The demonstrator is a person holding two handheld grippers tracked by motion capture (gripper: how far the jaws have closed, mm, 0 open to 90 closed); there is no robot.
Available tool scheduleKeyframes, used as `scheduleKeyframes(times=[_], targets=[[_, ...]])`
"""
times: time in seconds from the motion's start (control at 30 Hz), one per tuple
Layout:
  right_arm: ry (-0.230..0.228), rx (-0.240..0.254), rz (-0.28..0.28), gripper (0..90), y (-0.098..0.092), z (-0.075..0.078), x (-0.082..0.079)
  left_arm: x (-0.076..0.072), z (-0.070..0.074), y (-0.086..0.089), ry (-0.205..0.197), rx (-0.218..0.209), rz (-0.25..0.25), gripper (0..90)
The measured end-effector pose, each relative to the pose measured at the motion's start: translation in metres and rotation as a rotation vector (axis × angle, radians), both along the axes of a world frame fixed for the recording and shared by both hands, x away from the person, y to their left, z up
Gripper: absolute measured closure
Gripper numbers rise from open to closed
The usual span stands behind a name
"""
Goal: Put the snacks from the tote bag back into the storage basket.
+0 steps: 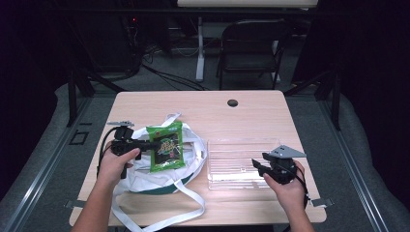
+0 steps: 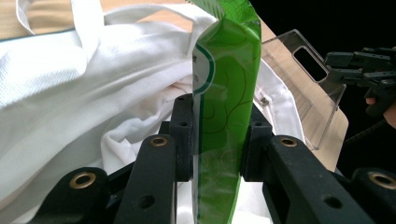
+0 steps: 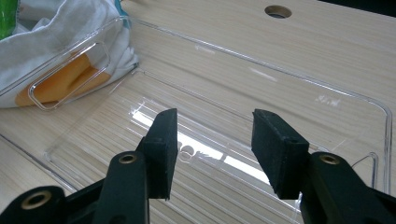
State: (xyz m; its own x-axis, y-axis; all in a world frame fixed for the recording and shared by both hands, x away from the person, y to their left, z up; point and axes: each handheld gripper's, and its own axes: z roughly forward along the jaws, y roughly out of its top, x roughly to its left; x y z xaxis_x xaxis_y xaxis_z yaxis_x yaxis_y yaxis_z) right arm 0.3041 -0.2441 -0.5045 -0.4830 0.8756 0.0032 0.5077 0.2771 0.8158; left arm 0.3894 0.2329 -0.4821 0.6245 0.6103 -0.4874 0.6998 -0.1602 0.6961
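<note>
Black fingers of the left gripper (image 2: 217,140) are clamped on a green snack packet (image 1: 166,146), held above the white cloth bag (image 1: 159,174) toward the bench's (image 1: 241,116) left edge, while the right gripper (image 1: 257,166) stands wide, unloaded, over the clear plastic tray (image 1: 232,145) near the right edge.

Bare tabletop (image 1: 251,108) beyond clear tray (image 1: 239,164); white bag (image 1: 159,176) crowding the left.
</note>
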Motion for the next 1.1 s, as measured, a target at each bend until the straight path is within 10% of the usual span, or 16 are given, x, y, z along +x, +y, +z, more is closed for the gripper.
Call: scheduleKeyframes(times=[1.1], targets=[[-0.003,-0.001,0.008,51.1,0.000,0.001,0.000,-0.014,0.024,-0.008,-0.172,0.006,0.002,72.0]])
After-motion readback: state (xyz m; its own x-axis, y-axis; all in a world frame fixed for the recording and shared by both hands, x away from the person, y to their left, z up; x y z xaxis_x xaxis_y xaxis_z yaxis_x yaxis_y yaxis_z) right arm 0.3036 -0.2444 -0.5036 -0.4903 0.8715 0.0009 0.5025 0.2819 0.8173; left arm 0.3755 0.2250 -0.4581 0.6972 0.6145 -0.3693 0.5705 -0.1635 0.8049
